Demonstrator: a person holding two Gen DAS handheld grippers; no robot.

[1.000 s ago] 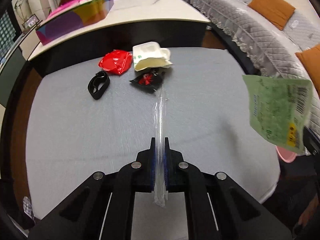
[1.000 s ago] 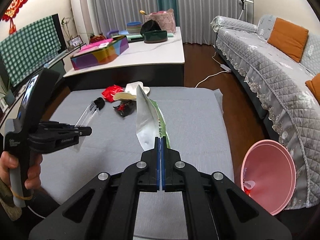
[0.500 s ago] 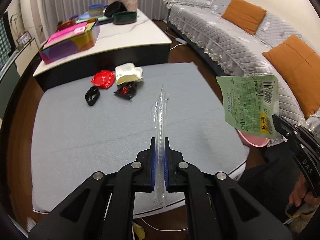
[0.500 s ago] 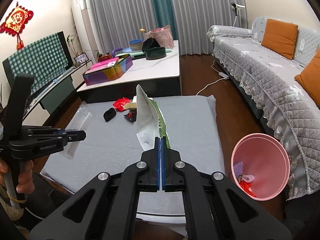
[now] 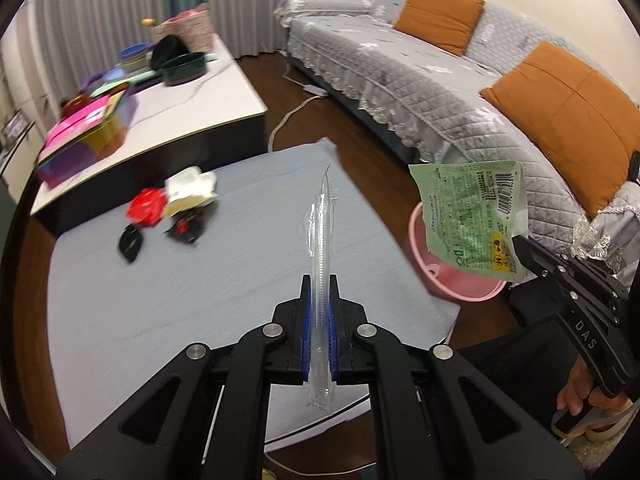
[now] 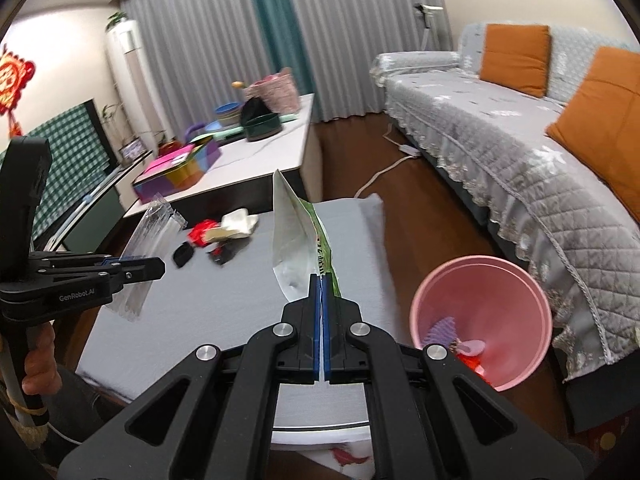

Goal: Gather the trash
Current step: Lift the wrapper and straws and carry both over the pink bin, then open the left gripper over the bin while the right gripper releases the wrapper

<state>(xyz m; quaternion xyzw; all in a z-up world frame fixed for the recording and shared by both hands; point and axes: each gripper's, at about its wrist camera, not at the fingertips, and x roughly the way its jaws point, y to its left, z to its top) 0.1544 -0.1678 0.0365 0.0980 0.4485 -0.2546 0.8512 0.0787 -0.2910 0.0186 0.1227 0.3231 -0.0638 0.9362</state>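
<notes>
Grey-covered table point(image 5: 168, 304) carries the remaining trash; pink bin point(image 6: 484, 316) sits on the floor between it and the sofa point(image 6: 520, 184), already holding a few bits. Step in hand, as I read it: carry both pieces to the bin. Do it well — get each gripper squarely above the rim before letting go, since both pieces are light film and could drift off to the side. Right gripper point(image 6: 322, 308) is pressed together on the green snack pouch point(image 5: 472, 216), held above the table edge just beside the bin, pitched down. Left gripper point(image 5: 320, 320) pinches the clear plastic wrapper point(image 5: 320, 256), over the table and steeper. Left on the table: white bag point(image 5: 190, 192), red wrapper point(image 5: 146, 206), two dark scraps — blurred, probably wrappers.
</notes>
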